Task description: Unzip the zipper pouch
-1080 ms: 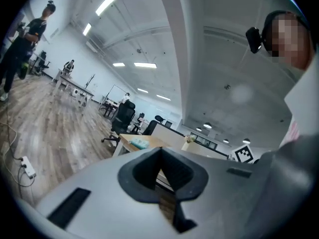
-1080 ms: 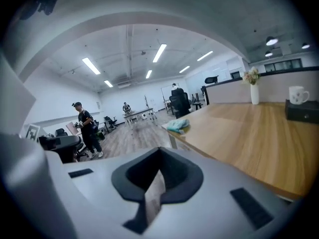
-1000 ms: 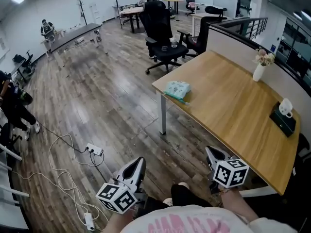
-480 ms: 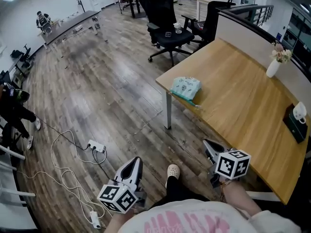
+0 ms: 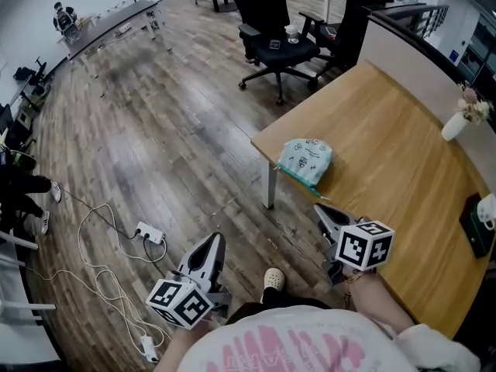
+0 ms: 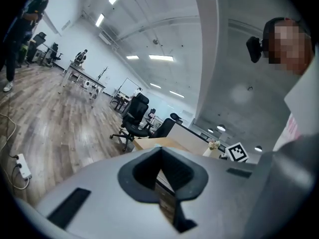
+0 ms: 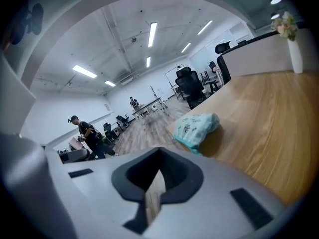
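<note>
A pale mint zipper pouch [image 5: 305, 160] with small printed figures lies near the left corner of the wooden table [image 5: 387, 153]; it also shows in the right gripper view as the pouch [image 7: 197, 127]. My right gripper [image 5: 328, 217] hovers just off the table's near edge, a short way from the pouch, shut and empty. My left gripper [image 5: 208, 256] hangs over the floor at the lower left, shut, nothing in it. In the gripper views the left gripper [image 6: 159, 171] and right gripper [image 7: 158, 176] have their jaws closed together.
Black office chairs [image 5: 271, 37] stand beyond the table's far corner. A white vase with flowers [image 5: 459, 118] and a dark box [image 5: 479, 227] sit at the table's right side. A power strip and cables [image 5: 149, 235] lie on the wood floor at left. People stand at far desks.
The head camera has come closer to the table and tilted down. The pouch now sits nearer the frame's middle, and the right gripper is closer to it. Both grippers stay shut.
</note>
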